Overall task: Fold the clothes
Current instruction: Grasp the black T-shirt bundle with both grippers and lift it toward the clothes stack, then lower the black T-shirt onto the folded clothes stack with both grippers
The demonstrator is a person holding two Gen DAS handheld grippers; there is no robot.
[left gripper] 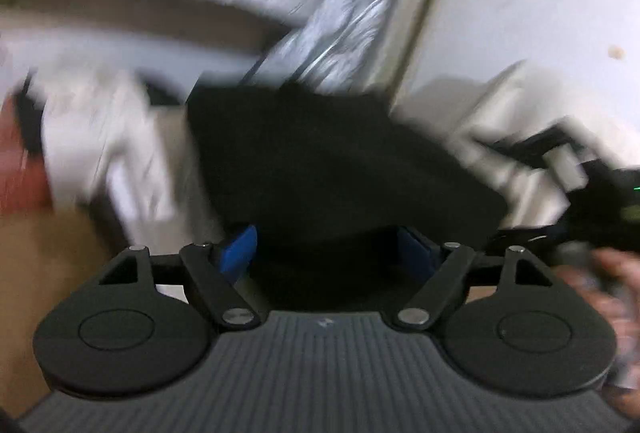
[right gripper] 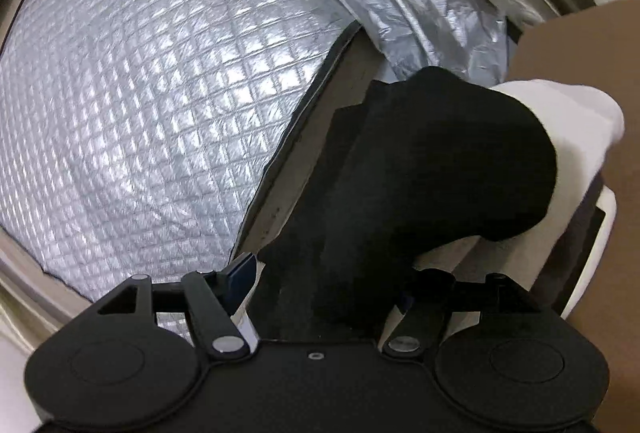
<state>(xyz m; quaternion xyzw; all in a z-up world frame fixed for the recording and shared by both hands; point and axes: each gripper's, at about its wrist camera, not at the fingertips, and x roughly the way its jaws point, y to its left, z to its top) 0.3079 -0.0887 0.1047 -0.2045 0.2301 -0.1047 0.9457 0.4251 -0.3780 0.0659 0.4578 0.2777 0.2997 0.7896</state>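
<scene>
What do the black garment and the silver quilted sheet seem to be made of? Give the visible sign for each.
Black garment: looks like soft matte knit or woven fabric, since it drapes and absorbs light; the exact fibre is unclear. Silver quilted sheet: apparently shiny metallised foil or film, given its bright glints, diamond grid and crinkles.

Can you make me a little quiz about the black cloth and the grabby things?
1. True or false: the black garment lies between the fingers of the right gripper.
2. What lies under the scene in the right wrist view: A) green grass, B) a silver quilted mat, C) a red carpet?
3. Fill in: the left wrist view is too ______ to tell whether the left gripper pinches the black cloth in front of it.

Key: 1 true; 2 B; 3 blurred.
</scene>
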